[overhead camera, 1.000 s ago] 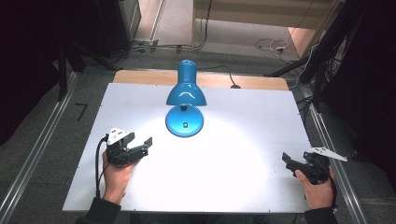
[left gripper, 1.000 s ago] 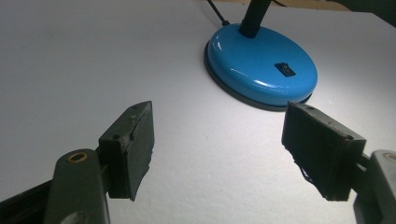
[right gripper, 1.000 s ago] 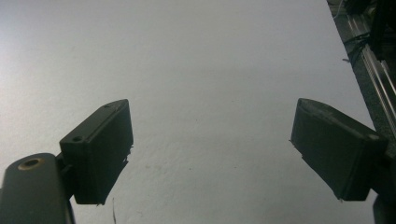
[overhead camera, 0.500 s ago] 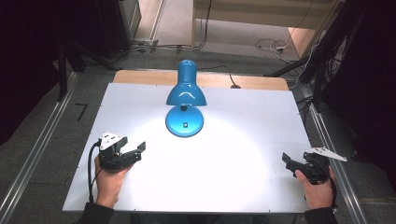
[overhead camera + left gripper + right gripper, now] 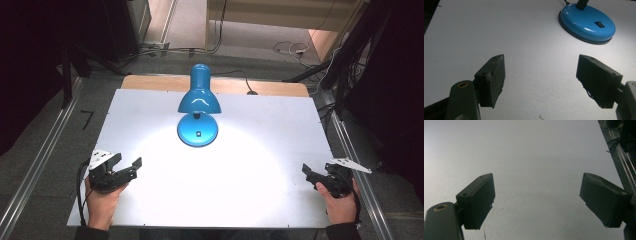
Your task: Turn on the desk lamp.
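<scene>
A blue desk lamp point(image 5: 198, 100) stands at the back middle of the white table point(image 5: 260, 125), lit and shining down onto the board in front of it. Its round blue base point(image 5: 587, 23) with a small black switch shows at the upper right of the left gripper view. My left gripper point(image 5: 127, 164) rests near the front left edge, open, its jaws wide apart with nothing between them point(image 5: 541, 82). My right gripper point(image 5: 312, 175) sits at the front right edge, open and empty as well point(image 5: 537, 200).
A black cable point(image 5: 235, 75) runs from the lamp off the table's back. Metal rails point(image 5: 42, 160) flank the table on both sides. A wooden strip point(image 5: 280, 87) borders the far edge. More cables point(image 5: 290, 47) lie on the floor beyond.
My left gripper has drawn back toward the front left edge of the table, away from the lamp. The right gripper has stayed put.
</scene>
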Tool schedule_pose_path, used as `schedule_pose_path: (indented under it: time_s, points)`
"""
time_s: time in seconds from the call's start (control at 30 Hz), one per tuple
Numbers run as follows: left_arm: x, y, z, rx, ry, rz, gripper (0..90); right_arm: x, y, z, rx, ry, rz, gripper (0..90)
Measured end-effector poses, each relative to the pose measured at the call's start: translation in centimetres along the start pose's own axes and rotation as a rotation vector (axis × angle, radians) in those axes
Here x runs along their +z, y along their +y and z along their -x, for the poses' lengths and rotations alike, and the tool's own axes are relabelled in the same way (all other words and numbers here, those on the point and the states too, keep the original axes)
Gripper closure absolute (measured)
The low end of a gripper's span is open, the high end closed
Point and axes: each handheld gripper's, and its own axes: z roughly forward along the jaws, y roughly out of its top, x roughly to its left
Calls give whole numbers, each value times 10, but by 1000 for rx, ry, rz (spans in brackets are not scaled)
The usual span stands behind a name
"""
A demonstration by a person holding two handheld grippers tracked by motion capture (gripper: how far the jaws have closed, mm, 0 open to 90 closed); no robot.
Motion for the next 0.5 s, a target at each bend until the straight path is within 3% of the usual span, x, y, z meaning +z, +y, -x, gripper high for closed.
schedule_pose_path:
  time_s: [0.23, 0.5]
  points:
    - [-6, -8, -8, 4, 30, -17, 227, -1, 0, 2, 5, -3, -2, 117]
    - [8, -19, -20, 15, 128, -85, 186, 0, -1, 5, 9, -16, -2, 116]
